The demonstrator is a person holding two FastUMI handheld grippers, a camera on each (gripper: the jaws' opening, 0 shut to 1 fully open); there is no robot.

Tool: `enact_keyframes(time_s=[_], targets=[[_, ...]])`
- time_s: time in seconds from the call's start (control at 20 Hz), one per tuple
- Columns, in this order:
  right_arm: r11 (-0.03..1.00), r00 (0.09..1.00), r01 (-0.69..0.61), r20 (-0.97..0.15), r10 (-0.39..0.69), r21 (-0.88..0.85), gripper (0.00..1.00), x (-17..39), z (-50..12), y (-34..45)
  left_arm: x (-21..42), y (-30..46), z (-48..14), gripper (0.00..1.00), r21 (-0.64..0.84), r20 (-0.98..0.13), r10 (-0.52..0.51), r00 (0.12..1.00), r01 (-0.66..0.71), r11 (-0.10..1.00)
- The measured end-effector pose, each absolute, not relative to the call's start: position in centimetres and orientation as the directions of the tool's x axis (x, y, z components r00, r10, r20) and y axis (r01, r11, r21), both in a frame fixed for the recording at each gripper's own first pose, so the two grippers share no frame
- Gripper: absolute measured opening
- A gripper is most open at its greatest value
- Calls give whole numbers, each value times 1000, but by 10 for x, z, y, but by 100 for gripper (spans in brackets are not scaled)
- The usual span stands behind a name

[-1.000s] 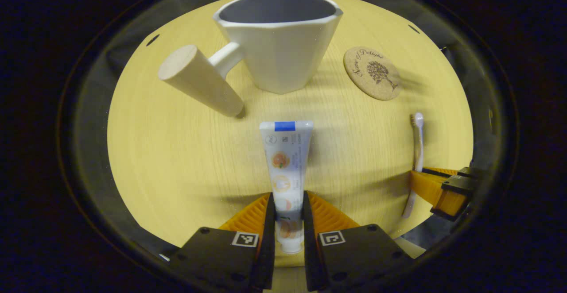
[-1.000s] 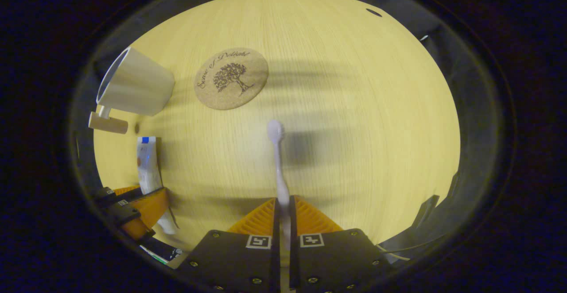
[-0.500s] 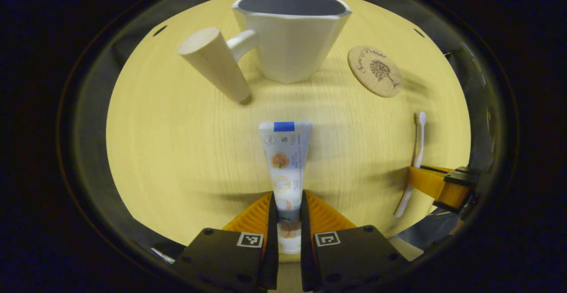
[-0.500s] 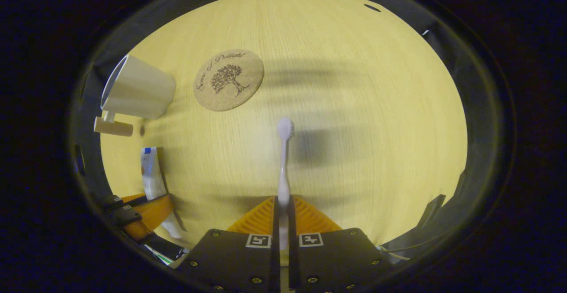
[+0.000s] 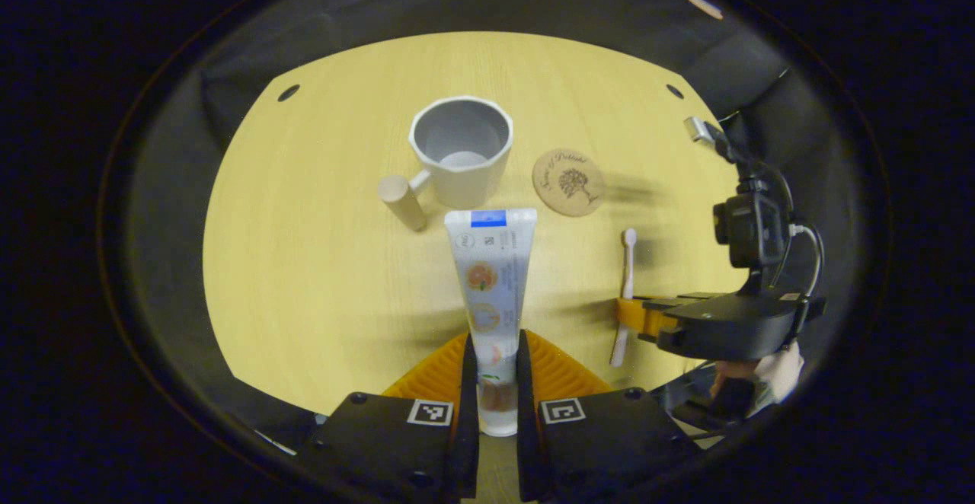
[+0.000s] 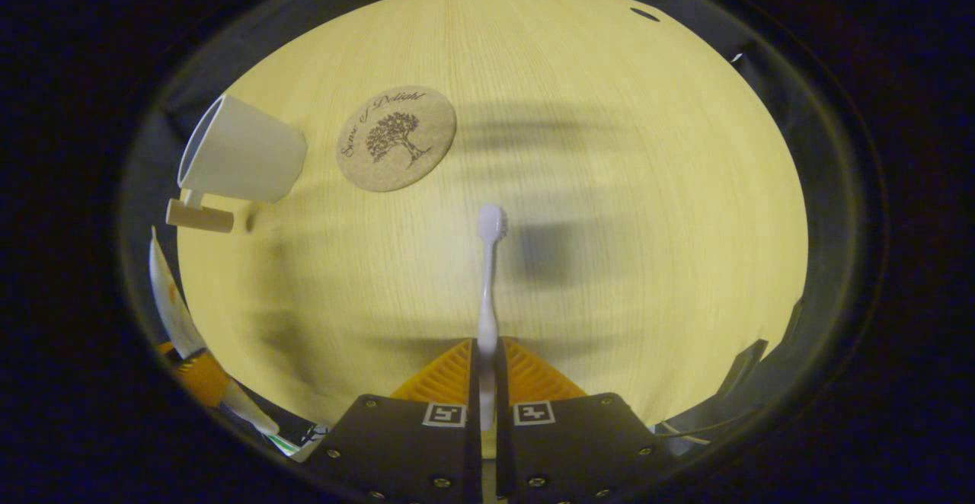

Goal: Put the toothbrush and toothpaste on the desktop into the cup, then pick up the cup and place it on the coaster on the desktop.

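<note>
My left gripper (image 5: 492, 359) is shut on the white toothpaste tube (image 5: 489, 275), held high above the desk with its blue-banded end pointing toward the white cup (image 5: 460, 150). The cup stands upright and empty, its wooden handle (image 5: 402, 201) at its left. A round cork coaster (image 5: 568, 182) lies just right of the cup. My right gripper (image 6: 487, 359) is shut on the white toothbrush (image 6: 488, 275), bristle head forward, low over the desk. In the right gripper view the cup (image 6: 242, 151) and coaster (image 6: 396, 137) sit at upper left, the toothpaste tube (image 6: 171, 298) at the far left.
The light wooden desktop (image 5: 305, 260) has small dark holes near its far corners. Dark booth walls ring the table. In the left gripper view the right gripper (image 5: 647, 317) with the toothbrush (image 5: 626, 275) hangs at the right, with a hand below it.
My left gripper has risen well above the desk with the toothpaste, so the cup now looks small and seen from above. The right gripper with the toothbrush has barely moved.
</note>
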State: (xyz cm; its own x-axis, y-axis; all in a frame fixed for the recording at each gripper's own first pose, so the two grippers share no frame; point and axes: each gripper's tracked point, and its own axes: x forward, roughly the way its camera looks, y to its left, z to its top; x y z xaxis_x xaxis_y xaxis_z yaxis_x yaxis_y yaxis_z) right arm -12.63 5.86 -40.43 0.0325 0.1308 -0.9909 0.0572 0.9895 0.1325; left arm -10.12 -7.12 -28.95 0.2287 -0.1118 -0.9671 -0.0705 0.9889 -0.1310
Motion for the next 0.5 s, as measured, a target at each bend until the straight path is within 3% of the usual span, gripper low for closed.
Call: enact_keyframes(time_s=[0.5], targets=[[990, 35, 52, -991, 133, 134, 7, -126, -404, 58, -16, -35, -232, 28, -118, -923, -79, 377, -82, 990]])
